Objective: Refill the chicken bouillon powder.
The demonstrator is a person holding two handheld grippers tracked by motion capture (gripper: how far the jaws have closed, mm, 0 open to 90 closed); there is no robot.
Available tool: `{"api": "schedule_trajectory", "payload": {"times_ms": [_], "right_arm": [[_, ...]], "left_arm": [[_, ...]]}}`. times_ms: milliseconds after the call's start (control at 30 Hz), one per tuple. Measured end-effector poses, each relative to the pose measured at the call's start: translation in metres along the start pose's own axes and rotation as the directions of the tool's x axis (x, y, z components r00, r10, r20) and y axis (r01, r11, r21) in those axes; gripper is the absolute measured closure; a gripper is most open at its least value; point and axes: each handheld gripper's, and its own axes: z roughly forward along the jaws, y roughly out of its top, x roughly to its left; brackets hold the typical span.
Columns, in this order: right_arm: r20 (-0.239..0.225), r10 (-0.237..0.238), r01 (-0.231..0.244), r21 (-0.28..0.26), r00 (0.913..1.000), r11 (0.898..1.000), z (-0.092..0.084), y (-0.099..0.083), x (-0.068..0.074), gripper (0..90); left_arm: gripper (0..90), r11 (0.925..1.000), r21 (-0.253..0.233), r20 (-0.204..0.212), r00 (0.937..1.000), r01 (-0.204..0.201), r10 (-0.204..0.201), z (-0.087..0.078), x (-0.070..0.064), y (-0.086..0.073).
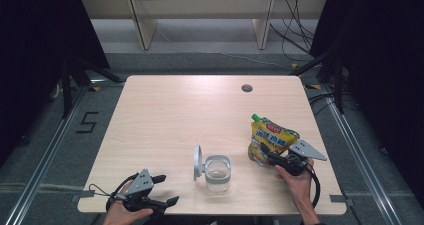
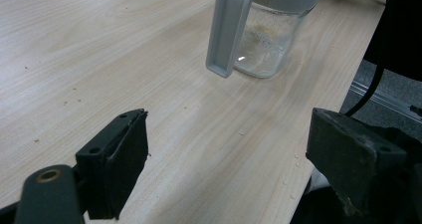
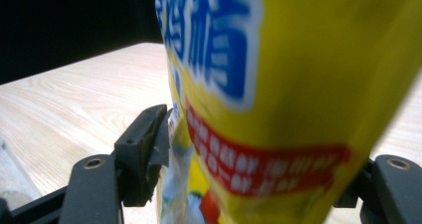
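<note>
A yellow pouch (image 1: 271,139) with a green cap stands tilted at the table's right side. My right gripper (image 1: 263,154) is shut on its lower part. In the right gripper view the pouch (image 3: 298,74) sits between the black jaws of that gripper (image 3: 259,157), with the left pad (image 3: 149,144) against its edge. A clear glass jar (image 1: 218,173) stands near the front middle, its grey hinged lid (image 1: 198,162) swung up on the left. My left gripper (image 1: 169,189) rests open at the front left, pointing toward the jar (image 2: 266,45) and its lid (image 2: 228,32); nothing lies between the jaws of the left gripper (image 2: 229,149).
The light wooden table (image 1: 165,115) has a round cable hole (image 1: 246,88) at the back right. Wooden shelf legs and loose cables stand on the floor behind it. A "5" mark (image 1: 88,122) is on the floor at the left.
</note>
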Motion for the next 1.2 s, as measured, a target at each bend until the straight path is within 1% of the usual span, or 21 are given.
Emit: {"api": "schedule_trajectory", "payload": {"times_ms": [33,67,133,233,267,333,433,467,500,533,633,700,767,833,867,900,933,967,1000,1033,1200], "right_arm": [[-0.011,-0.017,0.017,-0.005,0.9998,1.0,0.001,0.0,-0.001,33.1],[-0.027,0.005,-0.005,0.0,0.9996,1.0,0.002,-0.001,0.0,33.7],[-0.032,-0.03,0.03,-0.007,0.999,1.0,0.004,-0.001,-0.001,33.4],[-0.052,-0.035,0.035,0.006,0.9981,0.999,0.006,-0.002,0.0,32.8],[-0.031,0.003,-0.002,0.02,0.9995,1.0,0.005,-0.002,0.003,32.8],[-0.046,-0.027,0.027,-0.002,0.9985,1.0,0.009,-0.002,-0.001,32.5],[-0.046,-0.027,0.026,-0.011,0.9986,1.0,0.011,-0.002,0.0,32.6],[-0.054,-0.022,0.021,-0.025,0.9983,0.999,0.012,-0.002,0.0,32.6],[-0.054,-0.03,0.028,-0.028,0.9981,0.999,0.013,-0.002,-0.001,32.5],[-0.052,-0.011,0.01,-0.023,0.9986,1.0,0.013,-0.002,0.0,32.8],[-0.063,-0.039,0.036,-0.045,0.9973,0.998,0.016,-0.002,-0.003,34.3],[-0.045,0.004,-0.006,-0.049,0.999,0.999,0.017,-0.002,-0.003,36.6],[-0.058,-0.009,0.004,-0.08,0.9983,0.997,0.019,-0.001,-0.006,38.4],[-0.056,-0.006,0.002,-0.074,0.9984,0.997,0.019,-0.001,-0.006,39.2],[-0.047,0.023,-0.027,-0.078,0.9986,0.997,0.019,0.0,-0.005,44.6],[-0.067,0.016,-0.021,-0.07,0.9976,0.997,0.018,0.001,-0.006,47.6],[-0.062,0.034,-0.037,-0.047,0.9975,0.998,0.018,0.002,-0.004,49.8],[-0.072,0.009,-0.013,-0.055,0.9974,0.998,0.018,0.003,-0.004,52.7],[-0.071,0.02,-0.024,-0.046,0.9973,0.999,0.018,0.004,-0.002,54.4],[-0.071,0.009,-0.012,-0.044,0.9974,0.999,0.019,0.004,-0.001,54.5],[-0.047,0.036,-0.038,-0.029,0.9982,0.999,0.018,0.006,0.003,55.2]], "left_arm": [[16.1,1.0,0.004,0.002,1.0,-0.001,0.001,0.0,0.0,0.0],[16.1,0.9999,0.007,0.002,0.9999,-0.013,0.013,0.0,0.001,0.0],[16.1,1.0,-0.002,0.009,1.0,0.0,0.0,0.001,-0.001,0.0],[16.1,0.9999,0.01,0.01,0.9999,-0.012,0.012,0.001,0.0,0.0],[16.1,0.9999,0.01,0.006,1.0,-0.007,0.007,0.001,-0.001,0.0],[16.1,0.9999,0.01,0.007,1.0,-0.004,0.004,0.002,-0.001,0.0],[16.1,0.9999,0.009,0.012,0.9999,-0.007,0.007,0.002,-0.001,0.0],[16.1,0.9987,0.036,0.002,0.9994,-0.035,0.035,0.002,0.001,0.0],[16.1,0.9985,0.041,0.002,0.9993,-0.036,0.036,0.002,0.001,0.0],[16.1,0.9993,0.028,0.006,0.9997,-0.023,0.023,0.002,0.0,-0.001],[16.1,0.9999,0.011,0.016,0.9999,-0.006,0.006,0.003,-0.002,-0.001],[16.1,0.9999,0.012,0.015,0.9999,-0.006,0.006,0.003,-0.002,-0.001],[16.1,0.9999,0.013,0.016,0.9999,-0.006,0.005,0.003,-0.002,-0.001],[16.1,0.9999,0.012,0.015,0.9999,-0.005,0.005,0.003,-0.002,-0.001],[16.1,0.9999,0.014,0.016,0.9998,-0.009,0.009,0.003,-0.002,-0.001],[16.1,0.9999,0.014,0.016,0.9998,-0.009,0.009,0.003,-0.002,-0.001],[16.1,0.9999,0.011,0.015,0.9998,-0.01,0.01,0.003,-0.002,-0.001],[16.1,0.9998,0.014,0.015,0.9998,-0.015,0.014,0.002,-0.002,-0.001],[16.1,0.9999,0.011,0.015,0.9998,-0.011,0.011,0.003,-0.002,-0.001],[16.1,0.9996,0.021,0.017,0.9997,-0.018,0.018,0.002,-0.001,0.0],[16.1,0.9998,0.012,0.01,0.9998,-0.017,0.017,0.002,-0.001,0.0]]}}
